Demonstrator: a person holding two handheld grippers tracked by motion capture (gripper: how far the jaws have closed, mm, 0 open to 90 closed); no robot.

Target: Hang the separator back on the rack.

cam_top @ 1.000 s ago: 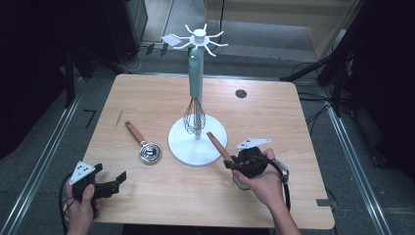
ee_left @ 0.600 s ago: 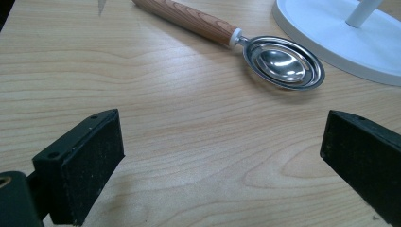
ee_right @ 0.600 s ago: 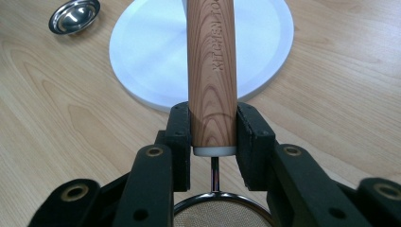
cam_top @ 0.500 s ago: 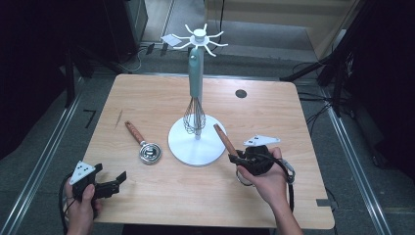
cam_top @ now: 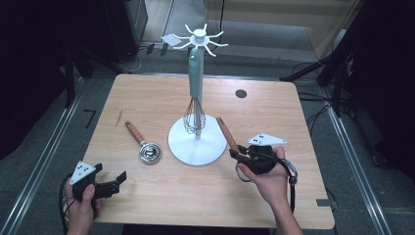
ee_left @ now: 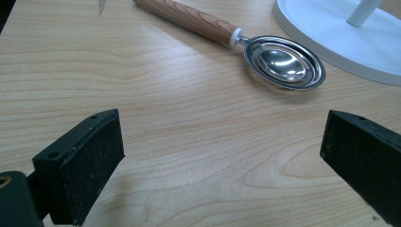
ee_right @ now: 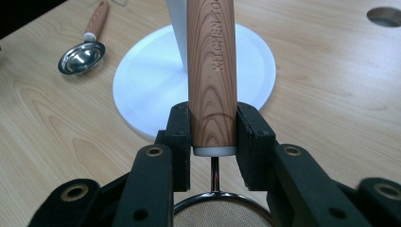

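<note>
Right claw (ee_right: 213, 137) grips the strainer's wooden handle (ee_right: 211, 71), angled upward.

A pale wooden table (cam_top: 147, 98) with a smooth, matt grain carries a utensil stand (cam_top: 197, 147) of white plastic, its round base faintly glossy. Beside it lies a measuring spoon (ee_left: 283, 61) with a polished, mirror-bright metal bowl and a reddish wood-grain handle. The strainer (ee_right: 212, 75) has a similar varnished wooden handle with stamped lettering, a white plastic collar and a fine metal mesh under a shiny rim. A wire whisk (cam_top: 194, 117) of bright metal hangs by a smooth sage-green handle. The right gripper (ee_right: 213, 137) is matt black plastic; its pads (ee_right: 179, 137) look rough and grainy.
</note>
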